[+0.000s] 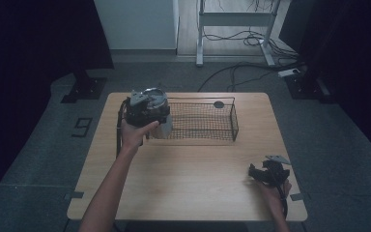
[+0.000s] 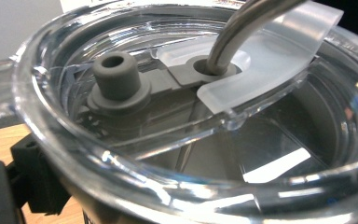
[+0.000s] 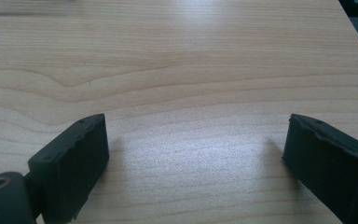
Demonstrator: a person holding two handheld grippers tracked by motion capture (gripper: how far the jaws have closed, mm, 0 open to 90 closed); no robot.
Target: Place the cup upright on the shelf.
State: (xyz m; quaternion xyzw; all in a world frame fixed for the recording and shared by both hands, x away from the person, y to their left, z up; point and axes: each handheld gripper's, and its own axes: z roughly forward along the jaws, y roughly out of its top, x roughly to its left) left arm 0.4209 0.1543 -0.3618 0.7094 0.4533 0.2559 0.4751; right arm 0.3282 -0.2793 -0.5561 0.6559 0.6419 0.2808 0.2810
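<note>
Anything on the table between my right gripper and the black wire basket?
No. In the high view, bare wooden tabletop separates the right gripper from the black wire basket; the right gripper view shows bare wood ahead too.

High view: fixed above the near side, facing forward and down over the whole table [image 1: 188,188]. Left gripper view: very close, looking down onto a clear lid [image 2: 177,140] directly ahead of the left tongs [image 1: 147,108]. Right gripper view: low, close, facing along bare table between the spread right tongs [image 3: 196,154]. Shared with high view: lid, tabletop.
</note>
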